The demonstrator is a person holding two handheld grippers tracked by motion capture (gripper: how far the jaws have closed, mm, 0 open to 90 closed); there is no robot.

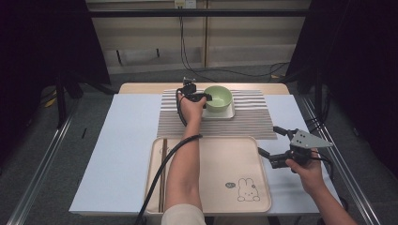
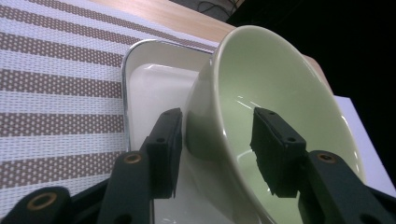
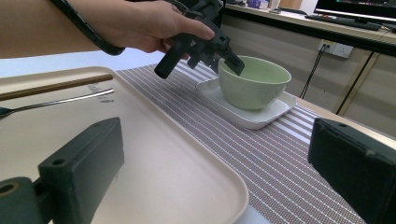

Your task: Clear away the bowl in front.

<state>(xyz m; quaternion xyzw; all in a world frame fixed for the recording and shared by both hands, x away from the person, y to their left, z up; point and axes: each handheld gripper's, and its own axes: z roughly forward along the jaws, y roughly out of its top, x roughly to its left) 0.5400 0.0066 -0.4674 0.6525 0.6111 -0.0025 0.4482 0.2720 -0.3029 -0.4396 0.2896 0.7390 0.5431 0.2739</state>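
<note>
A pale green bowl (image 1: 219, 98) stands on a white square plate (image 1: 224, 114) at the far middle of a striped placemat (image 1: 253, 123). My left gripper (image 1: 205, 97) is at the bowl's left rim. In the left gripper view the bowl (image 2: 275, 79) has its wall between the jaws, one pad (image 2: 164, 149) outside and the other inside, with a gap still showing, so the left gripper (image 2: 217, 151) is open. My right gripper (image 1: 268, 140) hovers open by the right edge of the beige tray (image 1: 211, 159); nothing lies between its fingers (image 3: 81, 161).
Brown chopsticks (image 1: 164, 164) and a metal utensil (image 3: 60, 103) lie along the tray's left side. A rabbit drawing (image 1: 247, 190) marks the tray's near right corner. The white tabletop (image 1: 117, 140) lies under the placemat and tray. Dark curtains and metal rails flank the table.
</note>
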